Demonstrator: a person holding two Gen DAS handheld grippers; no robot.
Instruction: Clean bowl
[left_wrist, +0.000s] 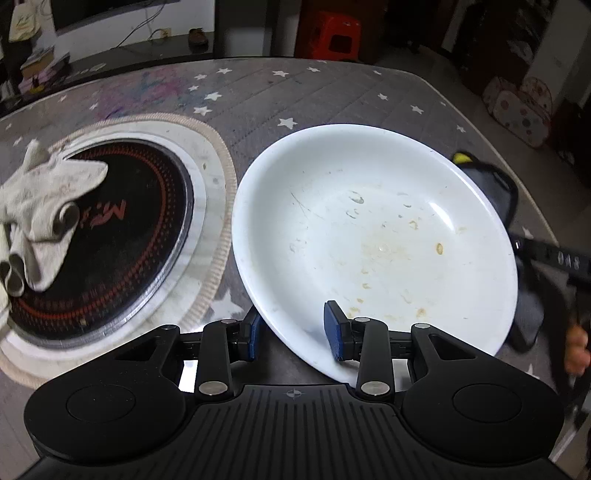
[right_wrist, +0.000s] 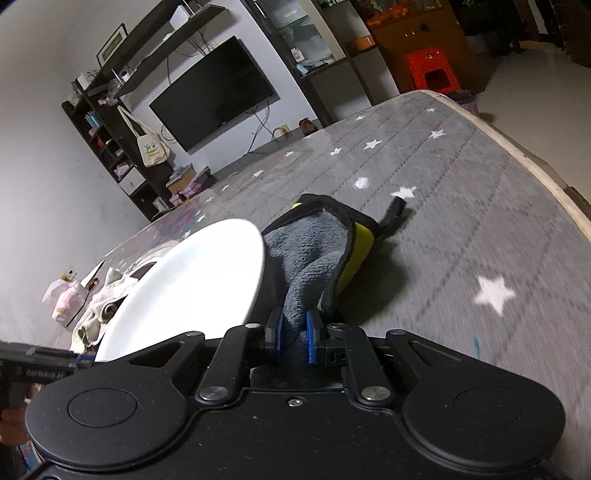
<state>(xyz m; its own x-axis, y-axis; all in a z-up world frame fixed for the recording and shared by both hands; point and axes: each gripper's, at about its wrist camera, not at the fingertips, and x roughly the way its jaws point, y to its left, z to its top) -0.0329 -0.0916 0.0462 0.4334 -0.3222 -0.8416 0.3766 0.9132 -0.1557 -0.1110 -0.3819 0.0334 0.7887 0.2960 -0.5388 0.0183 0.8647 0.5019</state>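
The left gripper (left_wrist: 293, 332) straddled the near rim of the bowl (left_wrist: 373, 236), one finger inside and one outside; whether it pinched the rim could not be told. The bowl sat tilted on the table (left_wrist: 332, 96), probably to expose its inside, which held dried food stains. The right gripper (right_wrist: 294, 334) clamped a grey cloth (right_wrist: 306, 254) beside it, presumably for wiping.

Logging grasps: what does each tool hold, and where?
Left tool straddles the white bowl's near rim; right tool pinches the gray cloth at its near end.
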